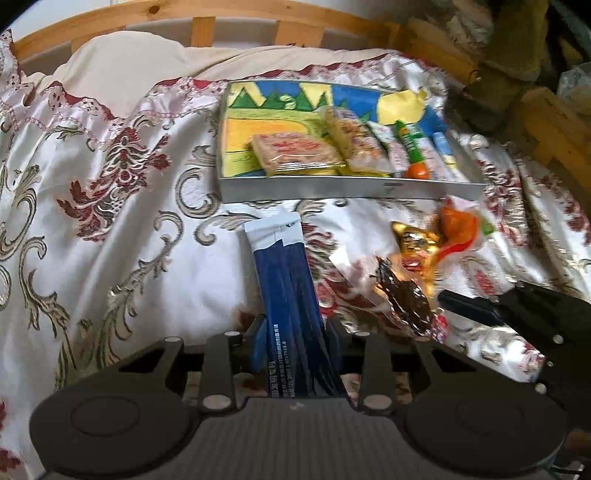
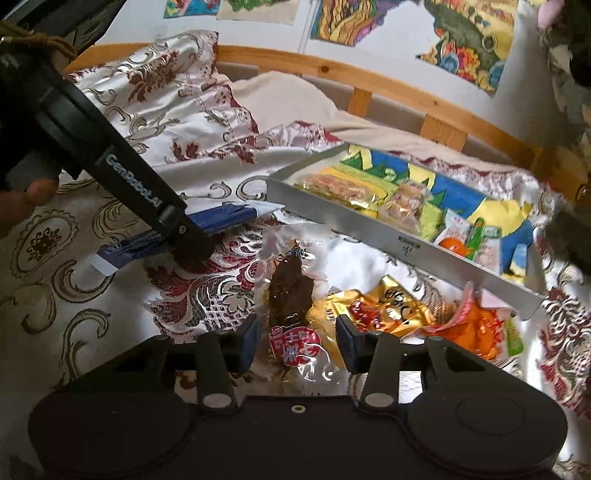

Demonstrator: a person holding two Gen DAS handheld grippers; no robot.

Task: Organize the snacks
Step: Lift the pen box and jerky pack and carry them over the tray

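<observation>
My left gripper [image 1: 295, 332] is shut on a bundle of dark blue stick packets [image 1: 284, 284], which points away toward the tray. In the right wrist view the left gripper [image 2: 195, 254] reaches down from the upper left onto the blue packets [image 2: 225, 218]. My right gripper [image 2: 297, 345] stands open over the bedspread. A clear packet of brown meat snack [image 2: 291, 295] lies between its fingers, and the pads do not visibly press on it. A gold packet [image 2: 391, 306] and an orange packet [image 2: 480, 332] lie beside it. The grey tray [image 2: 406, 247] behind holds several snack packets.
Everything lies on a bed with a white, red and gold patterned spread [image 1: 110, 221]. A wooden bed rail [image 1: 207, 22] and a cream pillow [image 1: 147, 55] run behind the tray [image 1: 351, 190]. A hand [image 2: 22, 199] holds the left gripper. Colourful drawings [image 2: 469, 40] hang on the wall.
</observation>
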